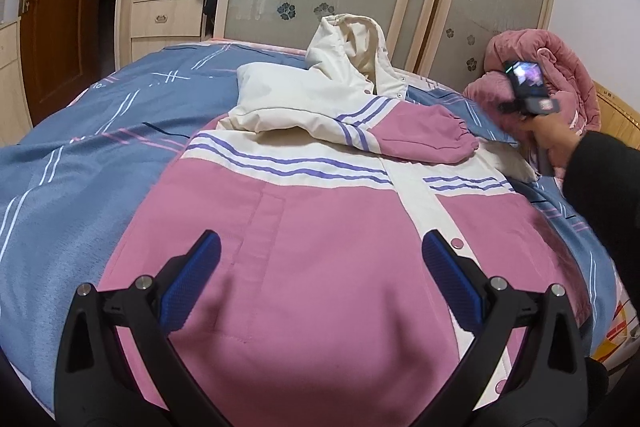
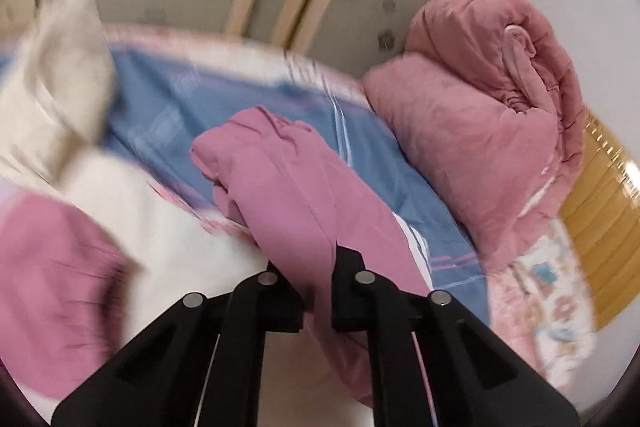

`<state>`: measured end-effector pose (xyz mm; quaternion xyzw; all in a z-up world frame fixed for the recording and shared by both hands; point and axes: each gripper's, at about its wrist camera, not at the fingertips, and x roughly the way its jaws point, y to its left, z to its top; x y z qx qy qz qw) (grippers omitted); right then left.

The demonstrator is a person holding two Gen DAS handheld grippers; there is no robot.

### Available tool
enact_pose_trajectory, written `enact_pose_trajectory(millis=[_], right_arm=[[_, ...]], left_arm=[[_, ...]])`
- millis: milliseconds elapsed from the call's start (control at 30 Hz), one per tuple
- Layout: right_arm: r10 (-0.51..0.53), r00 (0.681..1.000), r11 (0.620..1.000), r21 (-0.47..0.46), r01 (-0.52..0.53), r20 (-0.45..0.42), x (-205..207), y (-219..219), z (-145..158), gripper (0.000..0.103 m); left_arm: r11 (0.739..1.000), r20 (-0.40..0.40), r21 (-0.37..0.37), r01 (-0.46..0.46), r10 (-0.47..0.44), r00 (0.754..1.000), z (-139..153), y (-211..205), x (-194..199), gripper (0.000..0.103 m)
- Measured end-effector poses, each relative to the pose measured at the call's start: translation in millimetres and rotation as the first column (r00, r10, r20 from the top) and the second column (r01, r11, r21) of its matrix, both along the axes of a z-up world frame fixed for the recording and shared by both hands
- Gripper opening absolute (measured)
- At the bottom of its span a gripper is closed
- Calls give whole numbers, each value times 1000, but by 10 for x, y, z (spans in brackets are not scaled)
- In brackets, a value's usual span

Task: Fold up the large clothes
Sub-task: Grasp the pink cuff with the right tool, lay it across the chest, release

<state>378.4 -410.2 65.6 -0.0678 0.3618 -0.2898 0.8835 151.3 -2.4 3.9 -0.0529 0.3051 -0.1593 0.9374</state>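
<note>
Jaws of the right gripper (image 2: pixel 318 291) are clamped on the pink sleeve (image 2: pixel 288 183) of the jacket (image 1: pixel 320 247), gripping it partway along, with the cuff end bunched on the bed (image 1: pixel 80 167) beyond. Jaws of the left gripper (image 1: pixel 320 279) stand wide apart and empty, hovering over the jacket's pink front. That jacket lies face up, spread across the blue sheet, its other sleeve (image 1: pixel 420 135) already folded over the chest and the cream hood (image 1: pixel 352 47) propped up behind. Since only a pinch of thin fabric is held, I judge the sleeve could slip free during a quick swing. With nothing pinning the body, a pull might also drag the whole jacket sideways and undo the first fold. Farther off, the rolled pink quilt (image 2: pixel 480 99) sits close enough for the sleeve to snag.
</note>
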Motion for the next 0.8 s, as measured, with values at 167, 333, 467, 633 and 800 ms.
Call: enact_pose_trajectory(millis=[167, 333, 467, 633, 800], right_arm=[[195, 963, 979, 29, -204, 187, -332, 603, 686, 8], [408, 877, 909, -24, -416, 253, -355, 1728, 951, 8], [530, 821, 846, -62, -530, 213, -169, 2634, 699, 8], [601, 790, 797, -12, -604, 124, 226, 3589, 48, 8], [551, 834, 833, 42, -551, 27, 467, 3824, -442, 15]], left_arm=[[1000, 4, -8, -27, 28, 1000, 17, 101, -16, 101], [997, 6, -35, -63, 63, 998, 64, 240, -43, 101], [997, 25, -40, -70, 71, 997, 115, 310, -99, 101], [996, 19, -48, -79, 80, 997, 128, 402, -97, 101], [994, 18, -56, -96, 97, 995, 153, 507, -96, 101]])
